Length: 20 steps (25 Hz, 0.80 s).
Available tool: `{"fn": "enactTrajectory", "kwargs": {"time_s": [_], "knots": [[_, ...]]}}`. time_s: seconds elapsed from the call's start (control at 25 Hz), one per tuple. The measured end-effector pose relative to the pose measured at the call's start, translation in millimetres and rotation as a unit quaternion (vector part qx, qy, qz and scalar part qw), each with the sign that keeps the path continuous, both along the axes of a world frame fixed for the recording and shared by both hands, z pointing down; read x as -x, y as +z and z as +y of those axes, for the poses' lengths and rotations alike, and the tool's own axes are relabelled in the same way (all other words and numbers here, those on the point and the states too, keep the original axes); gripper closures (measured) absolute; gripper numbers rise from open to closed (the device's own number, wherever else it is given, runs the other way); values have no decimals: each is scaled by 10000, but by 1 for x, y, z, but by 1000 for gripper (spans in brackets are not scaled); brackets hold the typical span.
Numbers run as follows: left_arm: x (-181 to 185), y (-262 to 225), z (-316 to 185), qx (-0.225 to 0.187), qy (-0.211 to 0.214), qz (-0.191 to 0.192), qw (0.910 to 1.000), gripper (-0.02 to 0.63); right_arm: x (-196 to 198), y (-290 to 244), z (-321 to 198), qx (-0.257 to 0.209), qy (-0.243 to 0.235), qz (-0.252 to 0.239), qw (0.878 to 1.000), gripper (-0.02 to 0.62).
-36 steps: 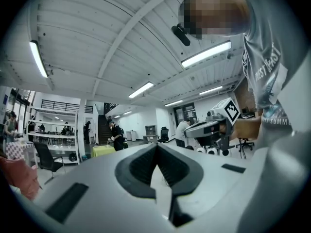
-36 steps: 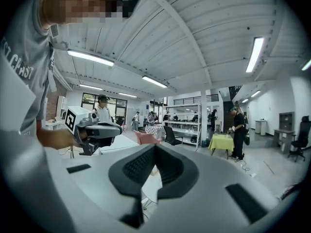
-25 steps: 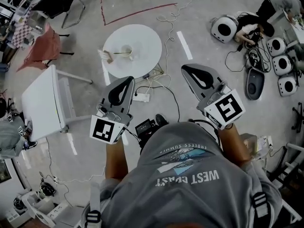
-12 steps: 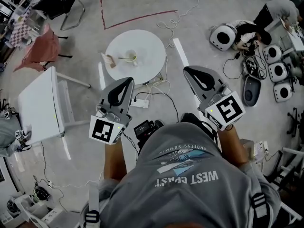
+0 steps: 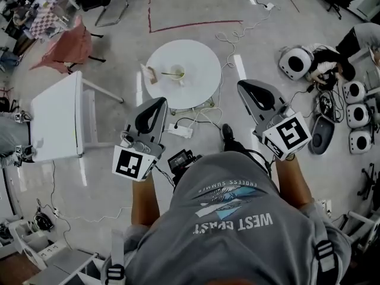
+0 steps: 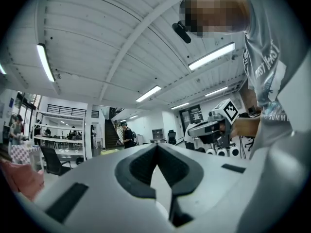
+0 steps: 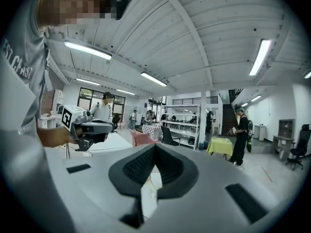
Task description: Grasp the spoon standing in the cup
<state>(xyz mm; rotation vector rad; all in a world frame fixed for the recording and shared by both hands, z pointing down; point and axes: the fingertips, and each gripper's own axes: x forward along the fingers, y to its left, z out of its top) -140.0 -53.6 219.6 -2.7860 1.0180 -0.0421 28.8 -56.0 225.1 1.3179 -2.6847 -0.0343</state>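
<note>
On the round white table [image 5: 199,64] stands a small pale cup [image 5: 177,74] with a thin spoon [image 5: 170,73] leaning out of it to the left. Both grippers are held level in the air, short of the table and well above the floor. My left gripper [image 5: 158,100] [image 6: 156,145] is shut with nothing in it; its tip lies below the cup in the head view. The right gripper [image 5: 244,85] [image 7: 154,145] is also shut and holds nothing, off the table's right side. Neither gripper view shows the cup or spoon.
A small brown-and-white item [image 5: 151,75] lies at the round table's left edge. A white rectangular table [image 5: 56,117] stands to the left, and a power strip [image 5: 179,129] and cables lie on the floor. White round machines [image 5: 295,63] and a crouching person [image 5: 325,61] are at right.
The round table with the cup has slid down and to the right in the head view, nearer to the grippers. Both grippers stay shut and empty.
</note>
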Motion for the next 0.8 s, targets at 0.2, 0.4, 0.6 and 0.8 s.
{"fn": "enactTrajectory", "kwargs": {"time_s": [0.2,0.4,0.6,0.8], "knots": [[-2,-2,-9,-60,-308,-123,9994,603,-8,5,-25,56,-290,-131,9995,594],[-4,0,-24,32,-595,-98,9982,603,-9,7,-51,109,-553,-168,9983,594],[-9,3,-32,114,-740,-152,9971,603,-7,13,-65,199,-779,-197,9966,594],[-8,10,-38,226,-897,-228,9954,603,-3,20,-78,291,-964,-254,9946,594]]}}
